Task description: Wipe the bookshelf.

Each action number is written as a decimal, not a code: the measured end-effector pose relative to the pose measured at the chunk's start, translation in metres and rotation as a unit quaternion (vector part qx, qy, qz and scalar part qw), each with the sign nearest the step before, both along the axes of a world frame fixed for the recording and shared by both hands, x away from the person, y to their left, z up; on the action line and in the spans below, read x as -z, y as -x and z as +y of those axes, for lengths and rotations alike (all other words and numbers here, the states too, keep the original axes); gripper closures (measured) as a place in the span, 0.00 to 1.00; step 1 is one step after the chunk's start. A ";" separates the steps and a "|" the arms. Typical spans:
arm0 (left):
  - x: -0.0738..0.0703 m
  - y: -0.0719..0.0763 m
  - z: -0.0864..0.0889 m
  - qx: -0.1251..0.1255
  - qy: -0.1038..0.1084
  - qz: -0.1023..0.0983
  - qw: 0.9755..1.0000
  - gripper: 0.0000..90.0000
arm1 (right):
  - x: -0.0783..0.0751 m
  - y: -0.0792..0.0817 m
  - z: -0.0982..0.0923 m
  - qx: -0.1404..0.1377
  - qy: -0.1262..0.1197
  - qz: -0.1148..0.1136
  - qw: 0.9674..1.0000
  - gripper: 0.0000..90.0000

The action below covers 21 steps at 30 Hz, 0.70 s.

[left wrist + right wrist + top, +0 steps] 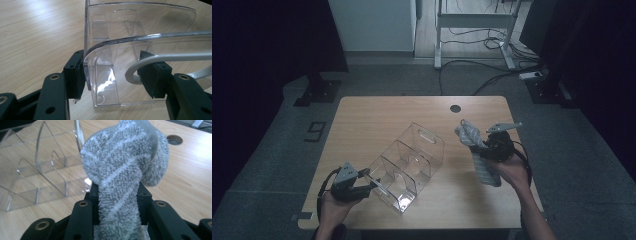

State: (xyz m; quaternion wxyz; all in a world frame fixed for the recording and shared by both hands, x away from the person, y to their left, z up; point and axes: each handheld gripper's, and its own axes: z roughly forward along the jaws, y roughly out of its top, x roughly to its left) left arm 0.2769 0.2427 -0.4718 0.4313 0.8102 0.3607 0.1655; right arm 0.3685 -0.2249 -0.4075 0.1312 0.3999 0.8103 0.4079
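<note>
A clear acrylic organizer (412, 160) with several compartments lies slantwise in the middle of the wooden table (377, 115). My left gripper (371, 184) holds its near end. In the left gripper view the organizer's end wall (112, 30) stands between the jaws of the left gripper (115, 75), and the left pad (76, 75) presses on the wall's corner. My right gripper (489, 147) is raised to the right of the organizer and shut on a grey fluffy striped cloth (468, 134). The cloth (120, 165) bulges above the right gripper (118, 202), with the organizer (37, 170) beyond it on the left.
A round cable hole (455, 108) sits near the table's far edge, also in the right gripper view (174, 139). Beyond the table, cables (492, 75) and a white desk frame (474, 20) stand on the grey floor. Dark stands flank both sides.
</note>
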 end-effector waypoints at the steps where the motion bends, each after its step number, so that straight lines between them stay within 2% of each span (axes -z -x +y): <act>1: 0.000 0.000 0.000 0.001 0.000 0.000 1.000 0.46 | -0.001 -0.001 0.002 -0.002 0.000 -0.001 1.000 0.74; 10: 0.000 0.001 -0.003 0.011 -0.001 0.001 1.000 0.46 | -0.022 -0.011 0.027 -0.021 0.007 -0.014 1.000 0.74; 21: -0.001 0.002 -0.006 0.024 -0.003 0.001 1.000 0.46 | -0.034 -0.029 0.063 -0.040 0.014 -0.015 0.999 0.74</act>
